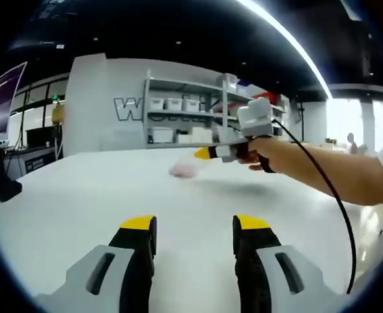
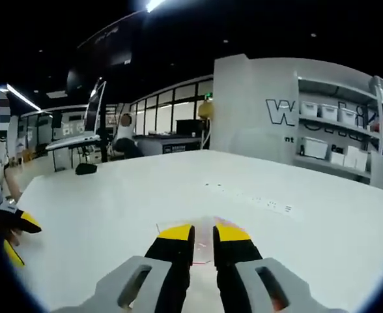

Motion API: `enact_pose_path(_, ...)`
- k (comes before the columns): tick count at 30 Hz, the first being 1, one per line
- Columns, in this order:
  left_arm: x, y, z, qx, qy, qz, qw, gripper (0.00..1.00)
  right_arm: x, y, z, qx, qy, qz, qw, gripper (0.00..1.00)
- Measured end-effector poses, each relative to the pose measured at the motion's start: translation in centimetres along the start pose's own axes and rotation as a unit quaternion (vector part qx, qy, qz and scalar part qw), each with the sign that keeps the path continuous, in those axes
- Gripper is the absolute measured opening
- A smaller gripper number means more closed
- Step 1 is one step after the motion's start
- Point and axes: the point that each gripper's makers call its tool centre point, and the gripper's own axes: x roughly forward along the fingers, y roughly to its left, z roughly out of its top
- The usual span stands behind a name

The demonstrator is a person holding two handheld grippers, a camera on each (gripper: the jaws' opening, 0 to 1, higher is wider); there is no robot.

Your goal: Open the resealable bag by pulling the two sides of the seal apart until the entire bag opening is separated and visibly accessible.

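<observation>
- Left gripper (image 1: 195, 228) hovers over the white table (image 1: 81, 202), jaws wide apart with bare tabletop between the yellow tips; it grips nothing.
- Right gripper (image 2: 203, 233) has its jaws narrow, tips nearly together, just above or at the bag (image 2: 201, 251); whether they pinch it I cannot tell.
- The bag is clear plastic with a pinkish tint, lying flat on the table under the right tips. In the left gripper view it is a blurred pale pink patch (image 1: 184, 169) beyond the left jaws, just below the yellow tips of the right gripper (image 1: 203, 154), which comes in from the right, held by a hand (image 1: 260, 153) with a black cable (image 1: 328, 195) trailing.
- What the bag holds, and whether its seal is parted, is too blurred to tell.
- Shelves (image 1: 178, 117) at the back carry rows of white bins (image 1: 174, 104); their contents are hidden.
- In the right gripper view the left gripper's yellow tips (image 2: 22, 225) show at the left edge, well apart from the bag.
</observation>
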Motion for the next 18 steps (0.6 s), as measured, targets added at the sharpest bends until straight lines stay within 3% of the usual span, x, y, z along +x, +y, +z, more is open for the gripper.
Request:
enact_pose_path(13,0.0,0.0,0.1,-0.005,0.001,0.003,1.0000,0.47,-1.8,1.6,-1.1,0.036,-0.020,-0.018,0.9990,0.10)
enact_pose_path(18,0.2,0.2,0.8,-0.001,-0.004,0.009,1.0000,0.49,-1.8,1.8,-1.3,0.041,-0.029,-0.027,0.9984,0.21)
